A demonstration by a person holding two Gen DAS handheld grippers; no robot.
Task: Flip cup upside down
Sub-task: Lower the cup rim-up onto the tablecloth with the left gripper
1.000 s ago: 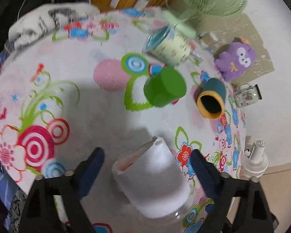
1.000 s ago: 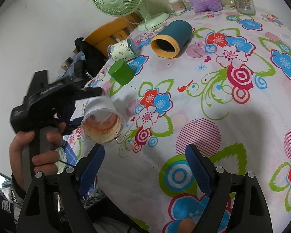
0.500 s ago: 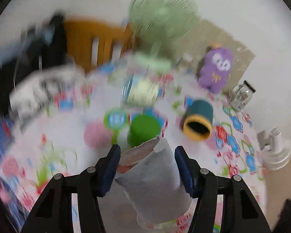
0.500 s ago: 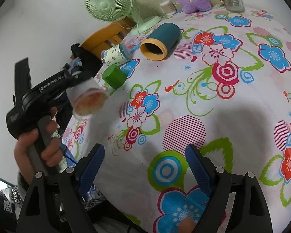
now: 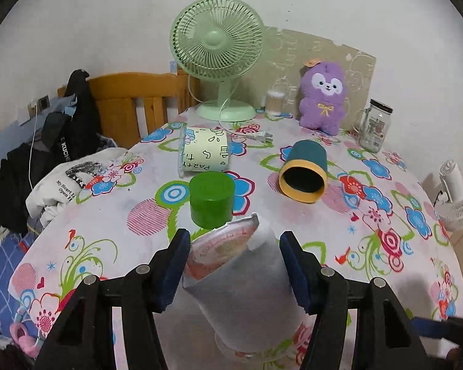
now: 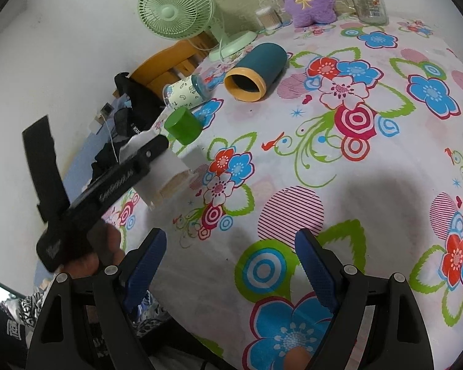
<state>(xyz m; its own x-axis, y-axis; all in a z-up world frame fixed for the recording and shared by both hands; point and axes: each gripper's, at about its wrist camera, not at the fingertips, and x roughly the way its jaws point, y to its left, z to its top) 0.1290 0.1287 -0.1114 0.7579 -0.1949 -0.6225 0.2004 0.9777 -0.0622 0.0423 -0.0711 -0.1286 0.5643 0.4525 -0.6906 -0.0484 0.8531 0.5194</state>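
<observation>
Presently, left gripper (image 5: 234, 265): blue pads clamped on both sides of the white cup (image 5: 244, 289), which is held above the near part of the tabletop (image 5: 370, 277); in the left wrist view the cup is tilted, its closed pinkish base facing up and away; in the right wrist view its clear rim points down toward the cloth, whether touching it I cannot tell.

Right gripper (image 6: 228, 265): jaws wide apart, nothing between them, hovering over the floral cloth well to the right of the cup; broad bare stretch of cloth ahead of it.

Edges: near-left tabletop edge runs just beside the held cup, with clothing (image 5: 61, 182) draped over it; right edge curves off toward a small white fan (image 5: 456, 197) standing beyond it.

Objects near the cup: green cup (image 5: 211, 199), upside down, just beyond the left gripper; printed paper cup (image 5: 203, 152) on its side behind that; teal cup with yellow rim (image 5: 304, 171) on its side, mouth toward the camera, to the right.

Far edge, against the white wall: green desk fan (image 5: 217, 52), purple plush toy (image 5: 322, 95), glass jar (image 5: 373, 125), small container of cotton swabs (image 5: 274, 101); wooden chair (image 5: 132, 104) at far left.
</observation>
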